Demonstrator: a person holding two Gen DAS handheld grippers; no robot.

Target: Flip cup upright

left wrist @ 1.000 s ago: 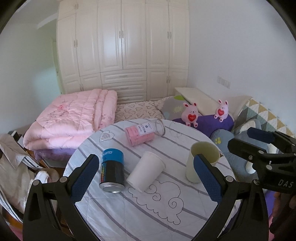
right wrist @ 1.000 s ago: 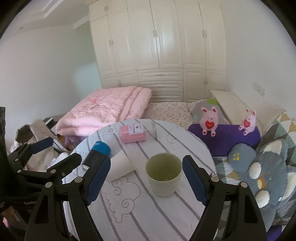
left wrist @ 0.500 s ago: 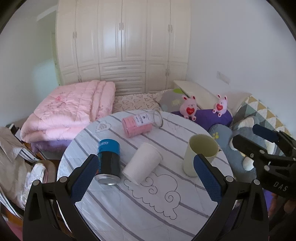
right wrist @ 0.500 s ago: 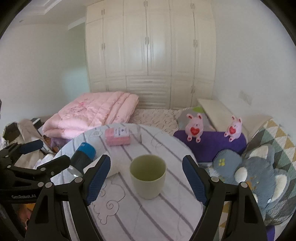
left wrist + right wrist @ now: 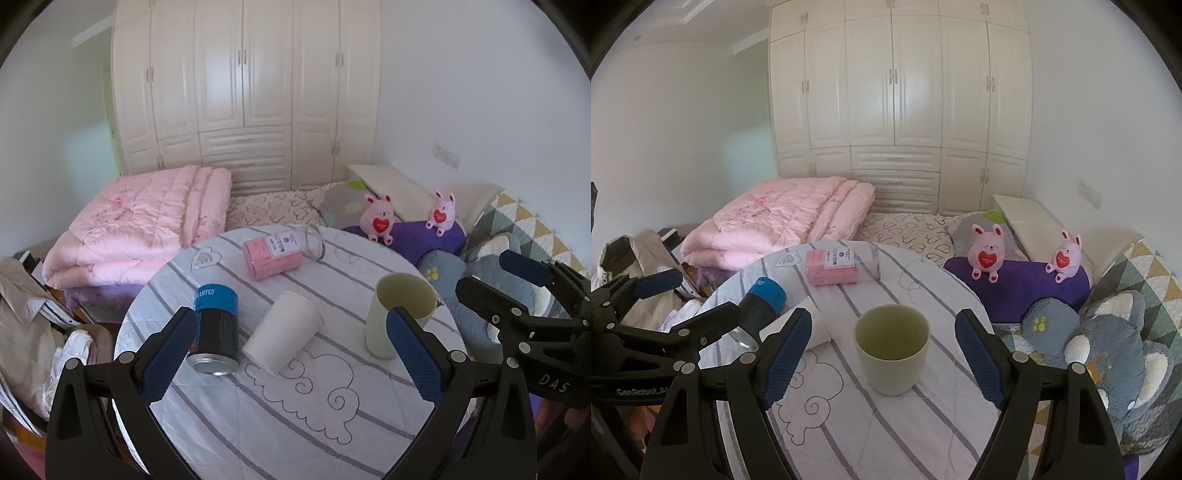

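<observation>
The left gripper [image 5: 291, 354] is hovering low over the near part of the round table [image 5: 369, 435], its blue-padded fingers [image 5: 168, 354] standing wide apart with nothing between them. The right gripper [image 5: 882, 356] is hanging at the lower centre of its own view, its jaws likewise spread and gripping nothing; in the left view it is showing at the right edge. The green cup [image 5: 892, 354] is standing upright at mid-frame in the right view, mouth up, sitting between the right fingers without touching them. The white cup [image 5: 280, 338] is lying on its side at the centre of the left view, its base pointing toward the camera, just beside a can [image 5: 216, 328] that is also lying down. Farther back, a pink jar [image 5: 275, 254] is lying on the table.
</observation>
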